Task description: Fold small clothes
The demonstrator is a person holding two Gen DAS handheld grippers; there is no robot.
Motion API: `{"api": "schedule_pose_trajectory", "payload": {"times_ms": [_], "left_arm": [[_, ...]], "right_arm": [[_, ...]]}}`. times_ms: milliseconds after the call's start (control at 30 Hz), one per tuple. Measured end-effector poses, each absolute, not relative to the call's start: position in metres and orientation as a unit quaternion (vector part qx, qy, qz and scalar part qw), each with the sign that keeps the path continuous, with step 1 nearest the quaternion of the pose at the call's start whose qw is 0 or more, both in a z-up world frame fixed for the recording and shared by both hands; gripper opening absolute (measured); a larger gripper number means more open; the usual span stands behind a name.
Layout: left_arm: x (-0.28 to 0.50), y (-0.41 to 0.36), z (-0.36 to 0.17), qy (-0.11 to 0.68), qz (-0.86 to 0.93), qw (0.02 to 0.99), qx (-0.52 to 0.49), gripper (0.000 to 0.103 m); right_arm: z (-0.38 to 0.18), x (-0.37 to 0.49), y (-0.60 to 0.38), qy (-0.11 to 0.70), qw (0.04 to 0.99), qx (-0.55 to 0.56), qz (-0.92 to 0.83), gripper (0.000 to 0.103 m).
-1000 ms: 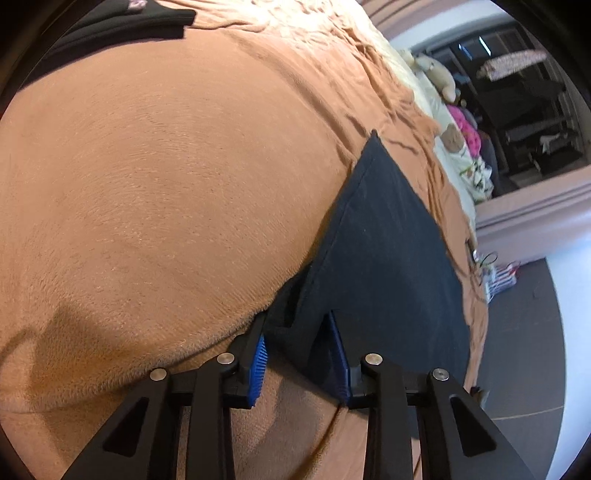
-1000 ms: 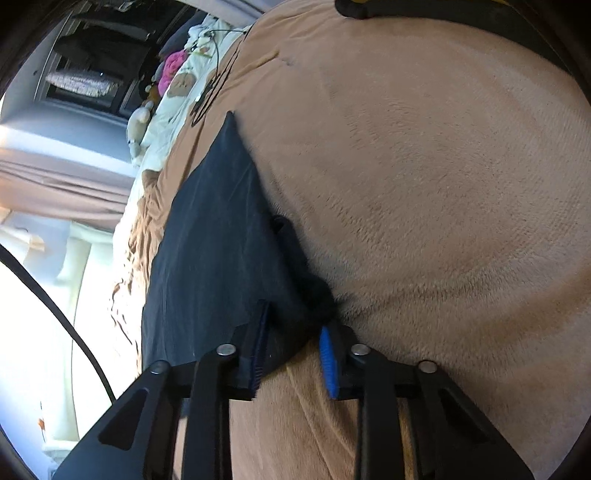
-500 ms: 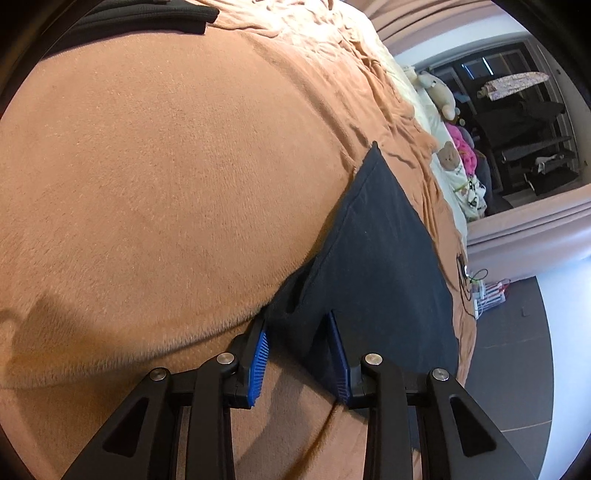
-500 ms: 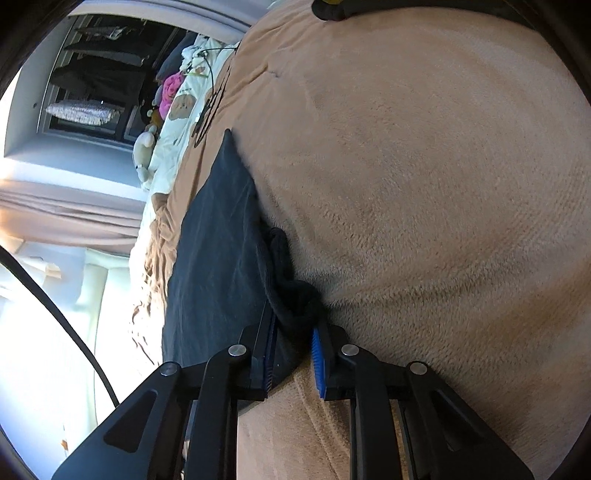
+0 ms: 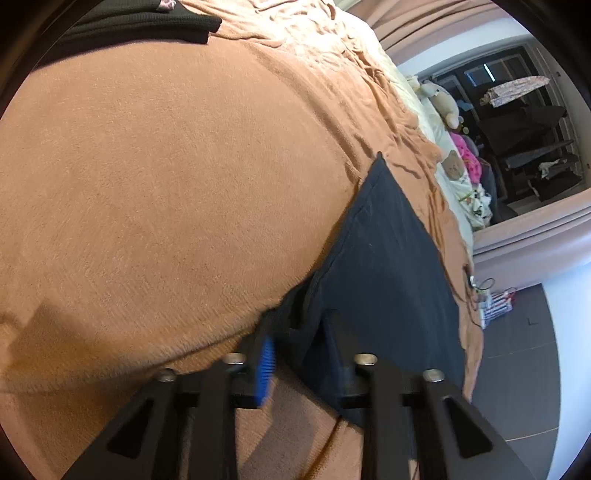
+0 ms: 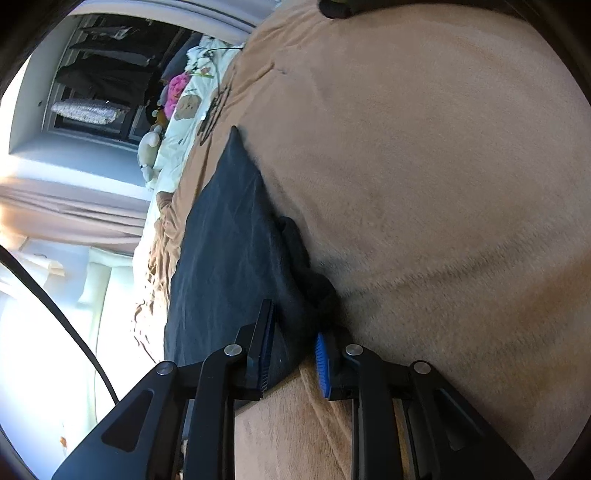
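A dark navy garment is laid flat on a tan fleece blanket that covers the bed, near the bed's edge, with the floor seen beyond it in the left wrist view. It is spread as a smooth panel that tapers to a far corner, which suggests that it has been flattened so that a clean fold can be made.

The near edge of the garment is gripped at two places. The left gripper is seen with one blue-padded finger on the blanket side and the other finger under a raised tent of dark cloth; its jaws have just been closing, and a bunched corner of fabric is now pinched between them. The right gripper is clenched on the opposite near corner, where a thick, rumpled roll of cloth, perhaps a waistband or hem, is caught between its fingers. This second grasp appears settled.

Both corners are probably held this way so that the near edge can be lifted as one straight line and carried over toward the far edge. The step in hand is judged to be the securing of the grasp, with the fold itself not yet made. Blanket pile may be caught with the cloth, as the fingers are pressed low into the fleece.

Another dark folded item is seen at the far side of the blanket, well apart.
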State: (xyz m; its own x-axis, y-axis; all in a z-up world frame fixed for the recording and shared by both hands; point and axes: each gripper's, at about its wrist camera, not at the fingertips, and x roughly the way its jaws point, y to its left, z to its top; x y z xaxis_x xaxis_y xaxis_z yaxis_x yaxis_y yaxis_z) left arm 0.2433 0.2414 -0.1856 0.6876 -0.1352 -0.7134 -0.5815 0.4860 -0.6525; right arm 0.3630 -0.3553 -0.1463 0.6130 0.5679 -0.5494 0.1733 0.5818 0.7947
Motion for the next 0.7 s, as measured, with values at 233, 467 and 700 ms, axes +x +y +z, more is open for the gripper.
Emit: {"api": "schedule_pose_trajectory", "payload": {"times_ms": [233, 467, 700], "left_arm": [[0.241, 0.244, -0.163, 0.351, 0.137, 0.798, -0.47, 0.007], [0.238, 0.243, -0.129, 0.336, 0.122, 0.816, -0.454, 0.006], [0.225, 0.244, -0.116, 0.327, 0.114, 0.82, -0.457, 0.006]], "right_arm": [[-0.124, 0.358, -0.348, 0.4, 0.805, 0.418, 0.132, 0.002], [-0.11, 0.348, -0.339, 0.386, 0.813, 0.412, 0.141, 0.001], [-0.107, 0.336, -0.342, 0.388, 0.813, 0.407, 0.149, 0.001]]}}
